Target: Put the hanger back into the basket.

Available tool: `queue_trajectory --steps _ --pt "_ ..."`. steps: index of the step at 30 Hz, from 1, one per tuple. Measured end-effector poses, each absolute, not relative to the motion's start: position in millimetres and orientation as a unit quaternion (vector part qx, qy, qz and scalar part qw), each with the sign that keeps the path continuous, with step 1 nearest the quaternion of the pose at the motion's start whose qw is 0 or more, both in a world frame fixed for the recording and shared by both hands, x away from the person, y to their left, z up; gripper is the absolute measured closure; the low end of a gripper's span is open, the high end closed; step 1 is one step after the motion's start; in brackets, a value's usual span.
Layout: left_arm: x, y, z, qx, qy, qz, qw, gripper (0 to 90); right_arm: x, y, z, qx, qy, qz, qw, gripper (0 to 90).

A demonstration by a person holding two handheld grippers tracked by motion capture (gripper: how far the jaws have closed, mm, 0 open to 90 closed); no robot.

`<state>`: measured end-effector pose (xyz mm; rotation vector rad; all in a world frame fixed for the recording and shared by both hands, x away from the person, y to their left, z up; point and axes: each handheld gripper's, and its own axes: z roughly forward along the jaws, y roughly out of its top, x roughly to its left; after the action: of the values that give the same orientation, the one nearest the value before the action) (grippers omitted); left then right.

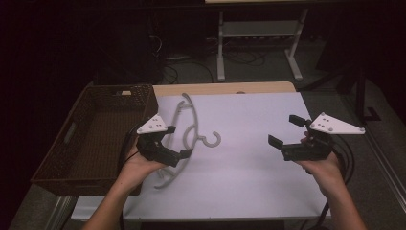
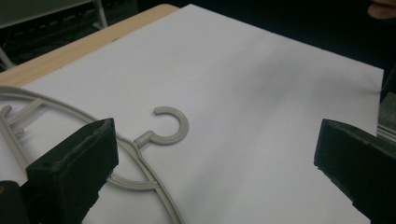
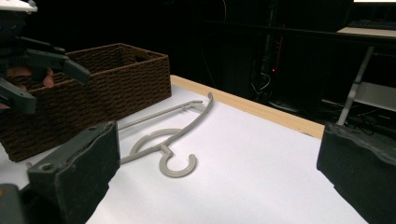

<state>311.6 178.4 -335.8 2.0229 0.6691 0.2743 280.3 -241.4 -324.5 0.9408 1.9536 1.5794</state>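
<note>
While both tools hover above the white sheet (image 1: pixel 249 158) on the tabletop (image 1: pixel 225 88), the work looks to be at its approach stage: nothing is picked up yet. The grey plastic hanger (image 1: pixel 184 132) lies flat on the sheet, its hook (image 2: pixel 170 128) pointing toward the middle, just beside the brown wicker basket (image 1: pixel 57 167) at the left edge. The left hand-held gripper (image 1: pixel 179 146) hangs directly over the hanger's curved arm with its jaws spread wide, holding nothing. The right hand-held gripper (image 1: pixel 285 132) waits well apart on the other side, jaws equally wide and empty. I judge the next move calls for lowering the left one so its jaws straddle the thin arm, then closing squarely, since the slim bar could easily slip.
</note>
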Motion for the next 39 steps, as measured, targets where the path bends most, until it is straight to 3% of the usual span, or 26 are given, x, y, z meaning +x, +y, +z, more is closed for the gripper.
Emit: queue_trajectory --steps 25,39 --pt "345 138 -381 0.868 0.275 0.089 0.403 0.6 280 -242 -325 0.344 0.711 0.570 0.226 0.0" --pt "367 138 -409 0.867 0.321 0.090 0.371 17.0 281 -242 -325 0.344 0.711 0.570 0.227 0.0"
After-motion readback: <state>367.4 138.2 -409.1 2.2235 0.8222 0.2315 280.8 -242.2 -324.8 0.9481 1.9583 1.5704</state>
